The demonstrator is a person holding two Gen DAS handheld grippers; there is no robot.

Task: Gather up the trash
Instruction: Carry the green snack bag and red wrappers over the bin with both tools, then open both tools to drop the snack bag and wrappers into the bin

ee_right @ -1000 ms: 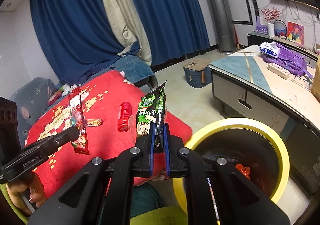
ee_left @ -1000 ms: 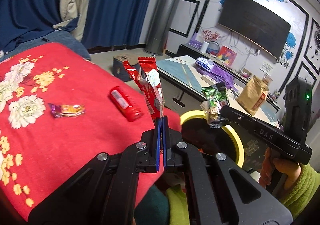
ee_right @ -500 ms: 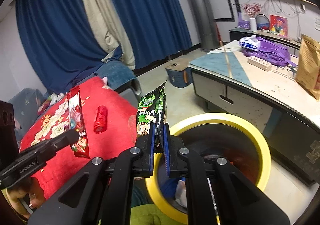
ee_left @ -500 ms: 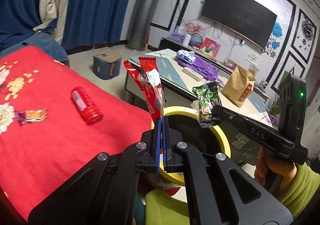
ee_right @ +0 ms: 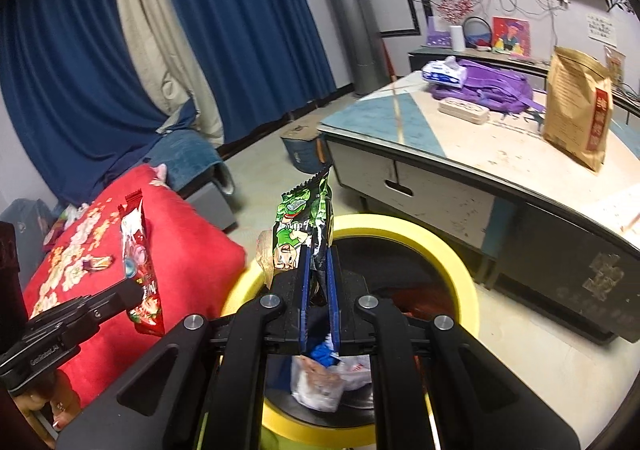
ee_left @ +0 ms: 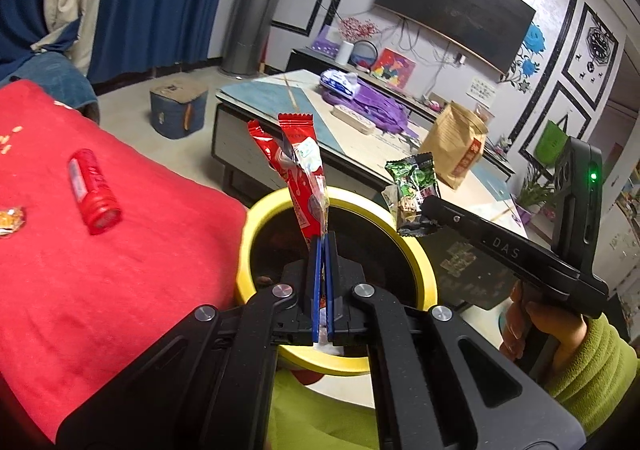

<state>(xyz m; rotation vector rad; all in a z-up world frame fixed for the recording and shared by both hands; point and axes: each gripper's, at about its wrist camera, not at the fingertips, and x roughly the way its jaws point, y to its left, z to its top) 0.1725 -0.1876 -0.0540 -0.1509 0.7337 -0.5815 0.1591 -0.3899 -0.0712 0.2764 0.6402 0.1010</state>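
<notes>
My left gripper is shut on a red snack wrapper that stands up from its blue pads, above the near side of a yellow-rimmed black bin. My right gripper is shut on a green snack wrapper, also over the yellow bin. From the left wrist view the right gripper shows with the green wrapper over the bin's far right rim. The right wrist view shows the left gripper with the red wrapper at the left, beside the bin. Crumpled wrappers lie inside the bin.
A red flowered blanket left of the bin carries a red tube and a small candy wrapper. Behind the bin stands a low table with a brown paper bag and a purple bag. A box sits on the floor.
Both grippers have swung right from over the red blanket toward the bin and sunk a little, each keeping its wrapper. The bin now fills the middle of both views.
</notes>
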